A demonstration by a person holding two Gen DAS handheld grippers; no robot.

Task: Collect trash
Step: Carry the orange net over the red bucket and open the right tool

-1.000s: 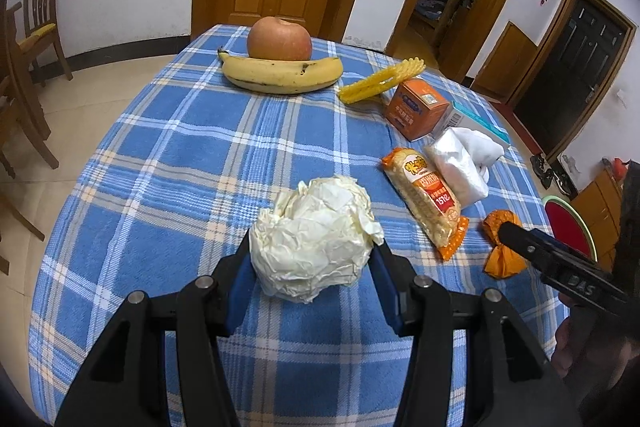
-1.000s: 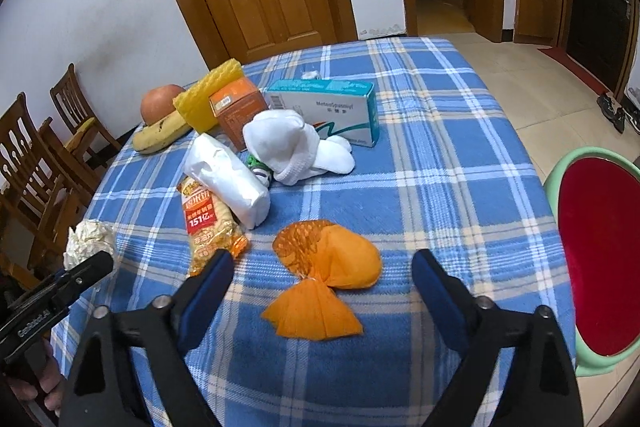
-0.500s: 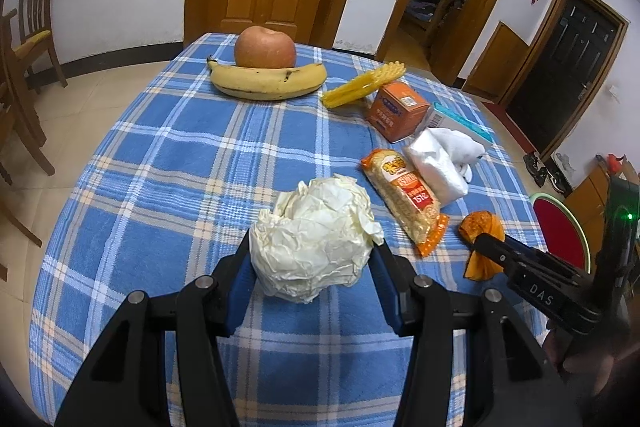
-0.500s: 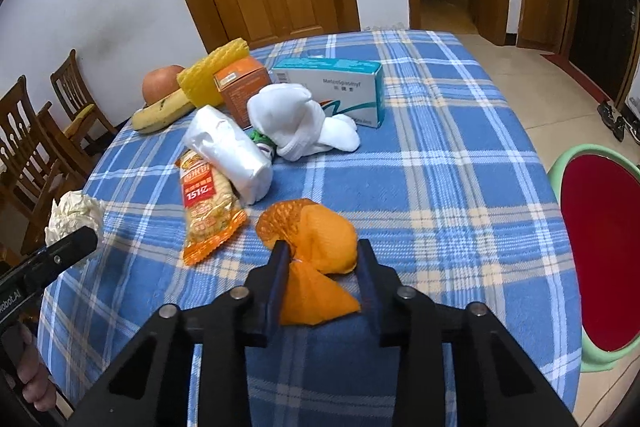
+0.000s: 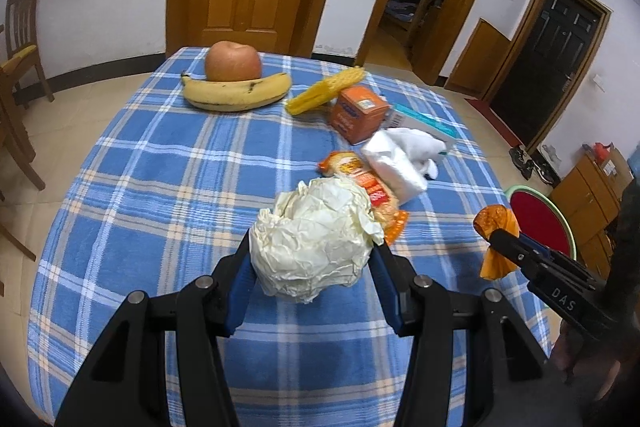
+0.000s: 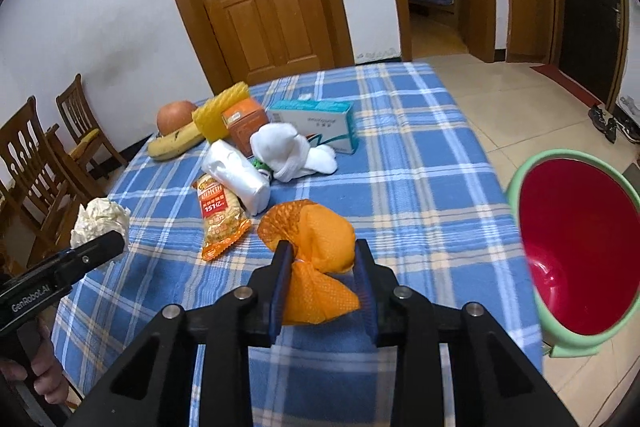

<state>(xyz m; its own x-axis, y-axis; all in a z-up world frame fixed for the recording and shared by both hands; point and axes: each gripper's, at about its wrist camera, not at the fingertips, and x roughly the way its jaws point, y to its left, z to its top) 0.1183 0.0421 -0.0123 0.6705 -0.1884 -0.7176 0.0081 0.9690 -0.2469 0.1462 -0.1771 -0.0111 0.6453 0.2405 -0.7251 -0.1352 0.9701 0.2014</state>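
left gripper point(image 5: 312, 259) clamps the paper wad point(image 5: 314, 243), frame centre; right gripper point(image 6: 322, 259), its jaws just narrowed, pinches the orange net point(image 6: 316, 259) beside the red bin point(image 6: 576, 255).

crumpled cream paper ball point(image 5: 312, 247) off blue plaid cloth, orange mesh wrapper point(image 6: 316, 259) pinched at waist, lifted too

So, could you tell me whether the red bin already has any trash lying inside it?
No, the red bin shows only its bare inside, while the orange mesh wrapper sits between the right gripper's fingers.
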